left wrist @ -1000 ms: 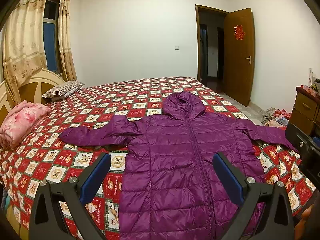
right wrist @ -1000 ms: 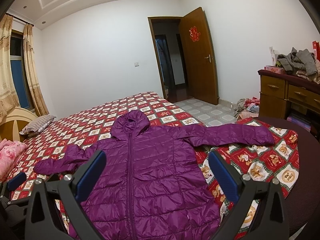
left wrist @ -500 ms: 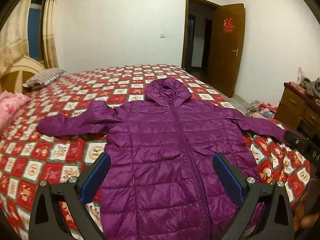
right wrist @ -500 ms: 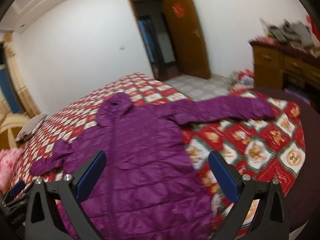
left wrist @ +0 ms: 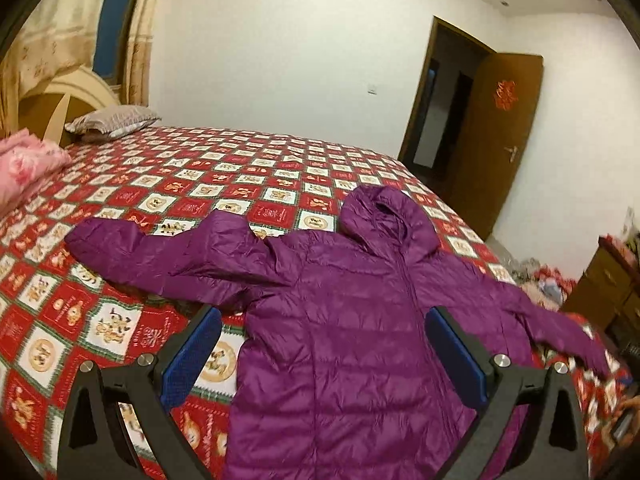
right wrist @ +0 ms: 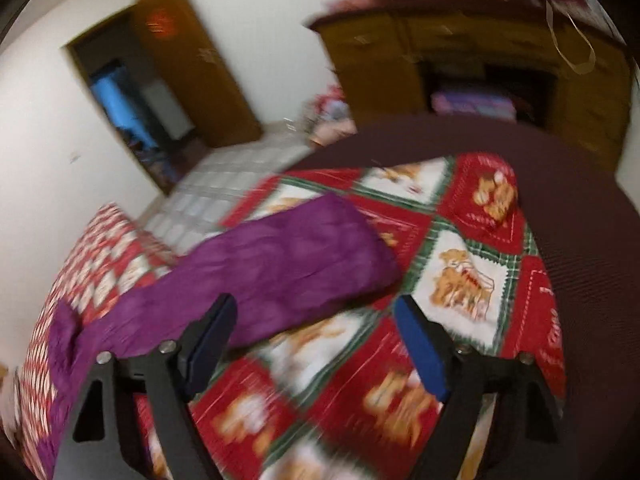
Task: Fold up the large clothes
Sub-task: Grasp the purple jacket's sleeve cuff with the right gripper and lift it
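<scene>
Purple jacket [left wrist: 360, 320] lay flat, zipped, face up on near part of bed [left wrist: 248, 168], both sleeves spread wide. No fold made; whole task left. My left gripper [left wrist: 324, 344] hovered spread, empty, above torso. My right gripper [right wrist: 316, 340] spread, empty, near right sleeve cuff [right wrist: 320, 248].

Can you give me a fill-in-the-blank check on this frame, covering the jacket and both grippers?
1. The purple hooded puffer jacket lies spread flat on the red checked ____.
2. The left gripper is ____, holding nothing.
3. The right gripper is open near the jacket's ____.
4. In the left wrist view, the brown wooden door stands ____.

Missing words: bedspread; open; sleeve; open
</scene>
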A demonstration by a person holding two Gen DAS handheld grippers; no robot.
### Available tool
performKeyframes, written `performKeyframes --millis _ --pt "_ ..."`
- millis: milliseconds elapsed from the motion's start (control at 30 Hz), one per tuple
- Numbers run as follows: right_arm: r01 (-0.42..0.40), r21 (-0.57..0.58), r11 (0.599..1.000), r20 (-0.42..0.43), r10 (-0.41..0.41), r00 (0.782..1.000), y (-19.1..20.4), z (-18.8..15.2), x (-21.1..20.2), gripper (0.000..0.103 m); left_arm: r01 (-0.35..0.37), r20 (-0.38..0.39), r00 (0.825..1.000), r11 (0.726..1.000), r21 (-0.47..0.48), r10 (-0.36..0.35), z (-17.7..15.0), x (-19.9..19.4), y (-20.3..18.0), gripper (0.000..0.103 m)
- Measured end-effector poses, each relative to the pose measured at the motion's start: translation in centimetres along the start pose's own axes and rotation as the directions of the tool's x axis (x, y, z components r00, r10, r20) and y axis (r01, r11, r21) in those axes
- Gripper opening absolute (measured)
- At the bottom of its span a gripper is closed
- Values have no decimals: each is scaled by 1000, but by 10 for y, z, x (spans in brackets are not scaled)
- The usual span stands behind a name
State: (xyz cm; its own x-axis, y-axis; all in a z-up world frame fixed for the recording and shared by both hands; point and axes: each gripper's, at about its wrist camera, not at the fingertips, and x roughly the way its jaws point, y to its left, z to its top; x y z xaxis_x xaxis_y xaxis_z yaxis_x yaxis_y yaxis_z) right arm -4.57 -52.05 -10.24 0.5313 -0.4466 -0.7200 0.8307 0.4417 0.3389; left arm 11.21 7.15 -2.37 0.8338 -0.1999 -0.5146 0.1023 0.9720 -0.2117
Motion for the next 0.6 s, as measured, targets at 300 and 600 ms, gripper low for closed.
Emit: performKeyframes --millis 300,600 --pt "134 -38 990 -45 -135 990 0 13 45 54 12 0 1000 997 77 -12 -13 23 -19 102" --pt "112 -199 974 46 -105 993 32 29 22 13 23 -58 998 992 122 -16 -17 30 -23 102"
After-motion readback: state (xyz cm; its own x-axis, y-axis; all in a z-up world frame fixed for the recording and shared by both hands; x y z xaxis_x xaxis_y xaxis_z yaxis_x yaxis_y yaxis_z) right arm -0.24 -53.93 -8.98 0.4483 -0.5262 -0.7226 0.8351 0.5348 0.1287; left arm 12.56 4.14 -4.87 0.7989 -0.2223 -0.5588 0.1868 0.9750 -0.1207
